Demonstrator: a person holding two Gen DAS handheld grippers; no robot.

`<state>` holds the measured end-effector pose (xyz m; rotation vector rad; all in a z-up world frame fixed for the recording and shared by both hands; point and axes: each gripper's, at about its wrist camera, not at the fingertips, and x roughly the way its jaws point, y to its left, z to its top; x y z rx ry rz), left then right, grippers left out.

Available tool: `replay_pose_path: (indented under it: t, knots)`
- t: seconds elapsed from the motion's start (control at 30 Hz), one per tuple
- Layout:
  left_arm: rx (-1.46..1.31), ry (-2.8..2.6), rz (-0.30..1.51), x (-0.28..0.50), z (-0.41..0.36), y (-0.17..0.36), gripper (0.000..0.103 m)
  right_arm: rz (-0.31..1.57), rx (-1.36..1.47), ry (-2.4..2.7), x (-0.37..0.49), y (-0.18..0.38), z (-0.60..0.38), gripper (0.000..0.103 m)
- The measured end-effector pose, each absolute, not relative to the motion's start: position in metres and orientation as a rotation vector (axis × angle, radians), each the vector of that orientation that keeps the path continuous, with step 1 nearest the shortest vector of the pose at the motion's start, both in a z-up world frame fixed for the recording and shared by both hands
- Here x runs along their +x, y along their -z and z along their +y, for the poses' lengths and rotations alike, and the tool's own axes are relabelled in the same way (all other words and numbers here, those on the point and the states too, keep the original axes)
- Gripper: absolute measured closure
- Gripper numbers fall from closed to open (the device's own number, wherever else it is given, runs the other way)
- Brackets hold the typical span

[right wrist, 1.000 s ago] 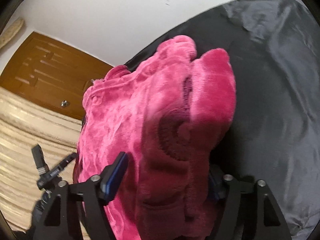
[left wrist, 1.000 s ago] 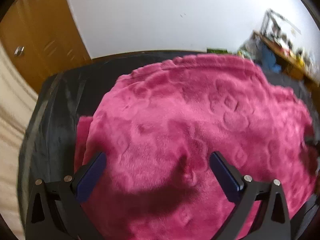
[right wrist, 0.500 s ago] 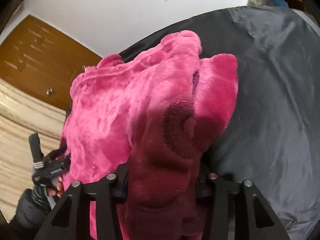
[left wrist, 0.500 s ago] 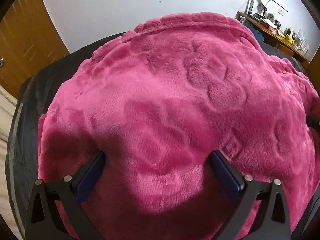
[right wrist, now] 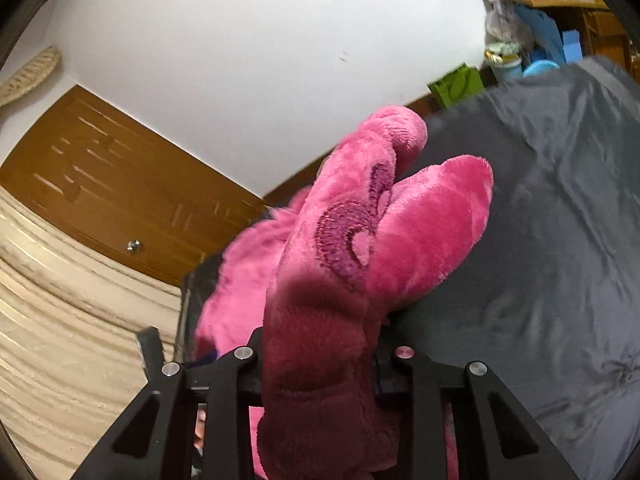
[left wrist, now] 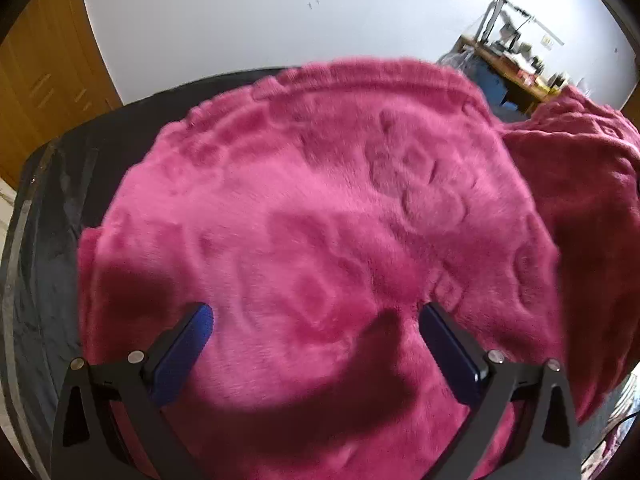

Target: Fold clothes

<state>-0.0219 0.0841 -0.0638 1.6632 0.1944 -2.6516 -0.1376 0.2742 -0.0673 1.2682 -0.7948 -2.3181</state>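
Lifting now: our right gripper, jaws just closing, pinching fuzzy magenta fleece garment edge; our left gripper hovering spread wide above garment, gripping nothing.

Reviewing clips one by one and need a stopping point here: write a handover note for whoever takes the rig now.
Right gripper: jaws have just closed on a bunched fold of the pink fleece garment, lifted off the black sheet.
Left gripper: open, over the spread part of the garment, gripping nothing.
Done: one edge picked up.
Left: carry it across, lay it flat, finish folding.
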Motion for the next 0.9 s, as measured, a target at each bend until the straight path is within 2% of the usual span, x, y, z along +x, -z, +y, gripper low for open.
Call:
replay_pose_path:
  t: [0.27, 0.5, 0.73, 0.9]
  knots:
    - [1.617, 2.673, 0.411, -0.004, 0.003, 0.04, 0.0, -0.768, 1.175, 2.291, -0.124, 0.017, 0.202, 0.07]
    - [1.58, 2.595, 0.595, -0.009, -0.081, 0.053, 0.0, -0.635, 1.158, 2.219, -0.123, 0.001, 0.092, 0.071]
    - [1.557, 2.483, 0.764, 0.017, -0.14, 0.071, 0.0, -0.438, 1.258, 2.196, -0.139, 0.043, -0.02, 0.071]
    - [1.544, 2.435, 0.804, 0.041, -0.165, 0.075, 0.0, -0.232, 1.337, 2.226, -0.142, 0.082, -0.078, 0.071]
